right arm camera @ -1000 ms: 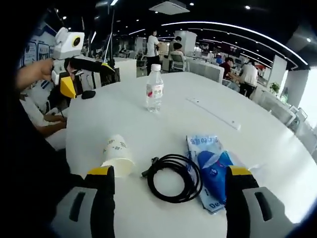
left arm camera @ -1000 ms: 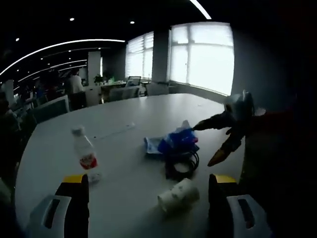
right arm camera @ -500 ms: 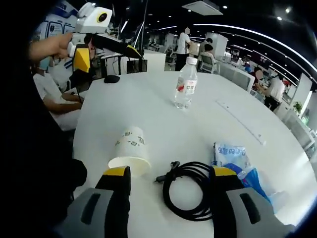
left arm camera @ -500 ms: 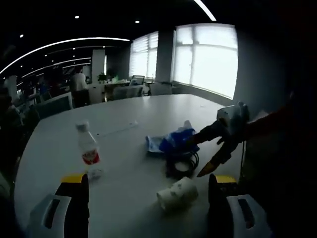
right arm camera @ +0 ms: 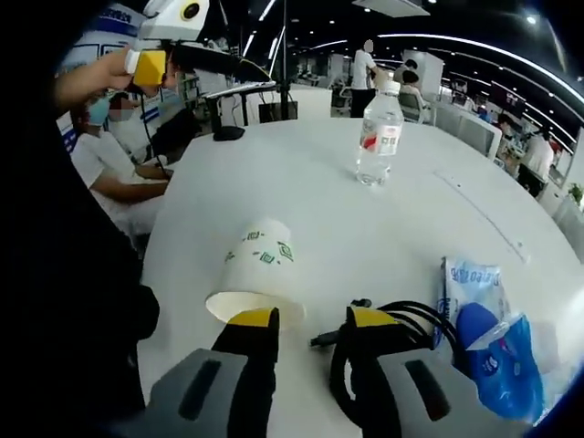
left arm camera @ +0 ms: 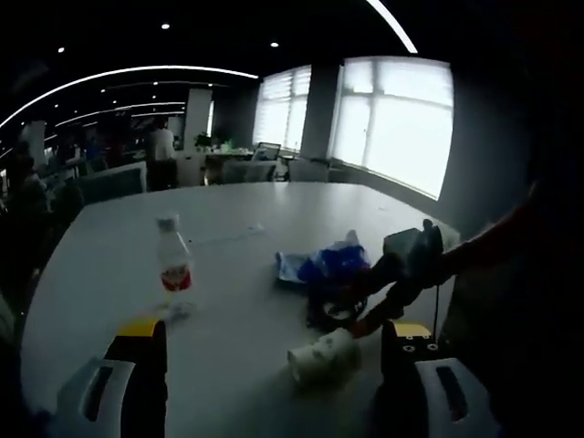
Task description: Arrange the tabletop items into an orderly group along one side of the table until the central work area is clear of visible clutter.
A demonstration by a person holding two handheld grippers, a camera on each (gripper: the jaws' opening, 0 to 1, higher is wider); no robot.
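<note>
Counter [right arm camera: 301, 182] mostly bare past bottle [right arm camera: 380, 134]; our right gripper [right arm camera: 306, 321] jaws narrowed over cable [right arm camera: 401, 319] by cup [right arm camera: 259, 274]; left gripper [left arm camera: 274, 336] jaws wide open; labels unreadable.

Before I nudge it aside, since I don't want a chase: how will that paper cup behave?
The paper cup lies on its side on the smooth white table, so it will probably roll in a curve. It looks empty, so likely light and easily crushed by the right gripper beside it.

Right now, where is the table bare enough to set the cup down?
Bare table lies between the cup and the bottle, and beyond the bottle. The near right is crowded: cable against blue packets.
</note>
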